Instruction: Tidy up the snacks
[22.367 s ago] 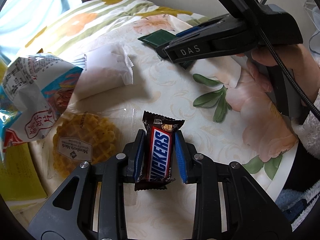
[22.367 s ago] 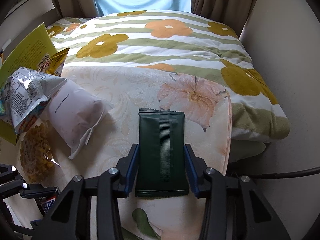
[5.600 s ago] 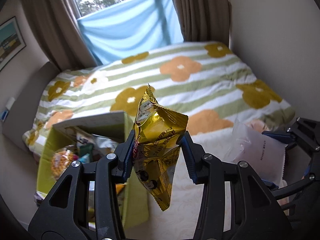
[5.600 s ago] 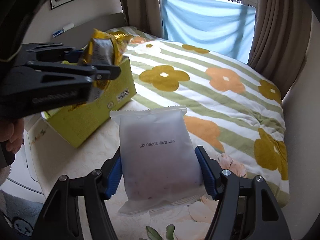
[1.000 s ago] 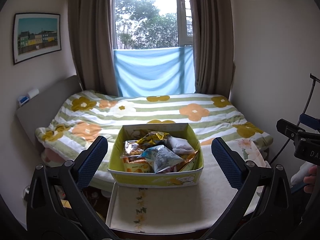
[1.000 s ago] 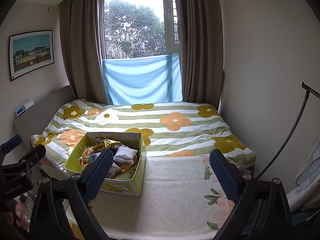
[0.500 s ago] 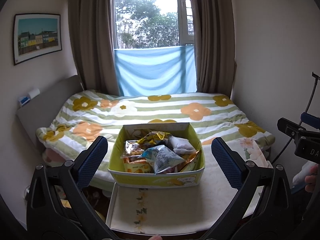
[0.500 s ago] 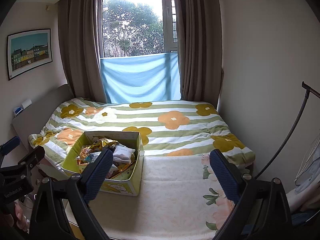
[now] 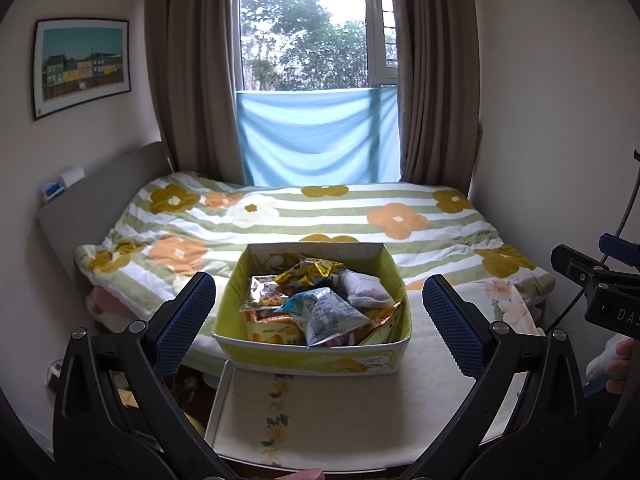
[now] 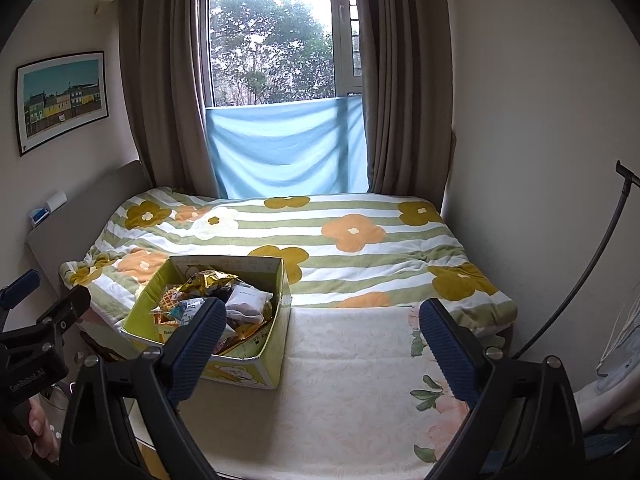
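Yellow-green cardboard box (image 9: 312,354) sits mid-frame on a cream floral-print table (image 9: 320,412), packed with crinkled snack bags (image 9: 320,308): gold foil, blue-and-white, a white pouch and orange packs, the lower ones hidden beneath. Left gripper (image 9: 318,324) and right gripper (image 10: 320,344) hang wide open and empty, blue ribbed pads apart. Behind lies a flower-striped bed (image 10: 320,240).

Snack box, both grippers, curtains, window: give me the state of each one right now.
Snack box: open-topped, heaped with snack packets, on the table.
Left gripper: open wide, empty.
Right gripper: open wide, empty.
Curtains: drawn apart.
Window: lower part covered by blue cloth.
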Demonstrator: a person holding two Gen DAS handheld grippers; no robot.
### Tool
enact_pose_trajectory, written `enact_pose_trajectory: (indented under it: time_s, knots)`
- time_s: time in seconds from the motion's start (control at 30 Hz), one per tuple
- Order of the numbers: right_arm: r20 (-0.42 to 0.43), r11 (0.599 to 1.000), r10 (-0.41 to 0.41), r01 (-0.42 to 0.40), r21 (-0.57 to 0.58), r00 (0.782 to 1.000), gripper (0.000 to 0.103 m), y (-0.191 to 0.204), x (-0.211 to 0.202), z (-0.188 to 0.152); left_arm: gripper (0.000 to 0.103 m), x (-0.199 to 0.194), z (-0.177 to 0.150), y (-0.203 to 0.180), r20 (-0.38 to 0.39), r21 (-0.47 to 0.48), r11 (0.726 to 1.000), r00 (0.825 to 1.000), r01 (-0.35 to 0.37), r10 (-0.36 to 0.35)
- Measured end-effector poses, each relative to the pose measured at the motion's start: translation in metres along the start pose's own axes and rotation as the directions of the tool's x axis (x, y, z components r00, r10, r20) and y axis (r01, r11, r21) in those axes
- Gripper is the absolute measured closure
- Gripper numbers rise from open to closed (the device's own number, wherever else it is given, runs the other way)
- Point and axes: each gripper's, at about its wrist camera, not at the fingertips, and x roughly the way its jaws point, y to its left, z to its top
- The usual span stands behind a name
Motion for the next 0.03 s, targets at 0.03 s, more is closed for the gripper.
enact_pose_trajectory:
  time_s: [0.03]
  knots:
    - [-0.009,1.0,0.007,-0.007,-0.004,1.0,0.007,0.0008,0.0026,-0.0006,0.0,0.0007,-0.0017,-0.001,-0.006,0.0,1.0,1.0,-0.004,0.004]
